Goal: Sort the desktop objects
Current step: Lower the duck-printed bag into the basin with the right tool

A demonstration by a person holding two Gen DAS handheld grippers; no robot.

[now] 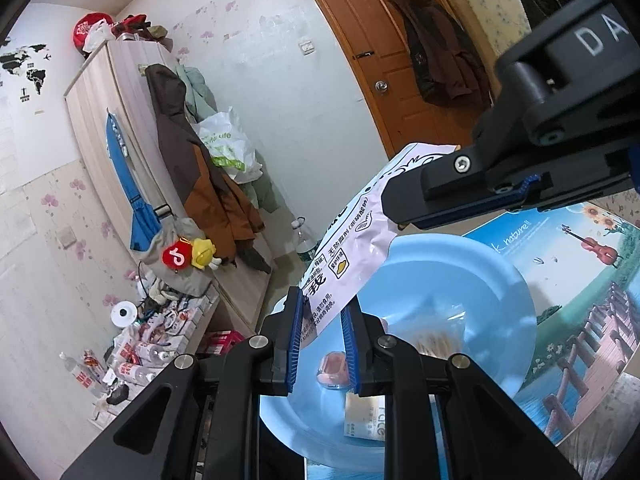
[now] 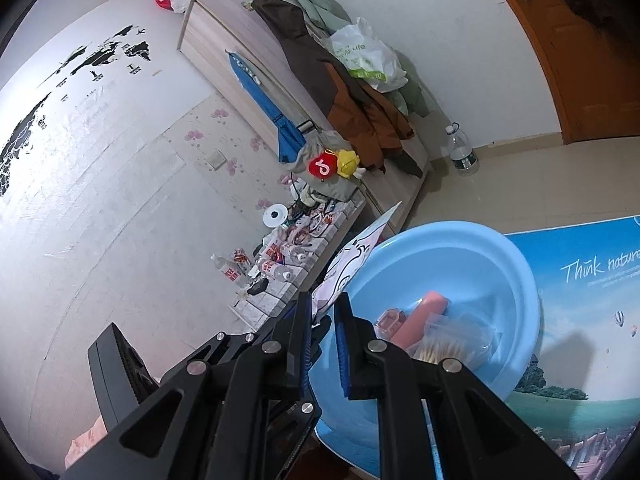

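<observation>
Left gripper [image 1: 320,334] and right gripper [image 2: 323,330] each have jaws pinching one end of the packet [image 1: 356,248], stretched between them above the basin [image 1: 480,280].

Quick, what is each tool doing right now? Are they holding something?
Left tool: closed on one end of the white snack packet, above the blue basin.
Right tool: closed on the other end of the same packet.

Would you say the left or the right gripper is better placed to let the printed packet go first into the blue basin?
Probably the left gripper: its end of the packet hangs low over the basin, while the right gripper holds the top edge higher.
</observation>
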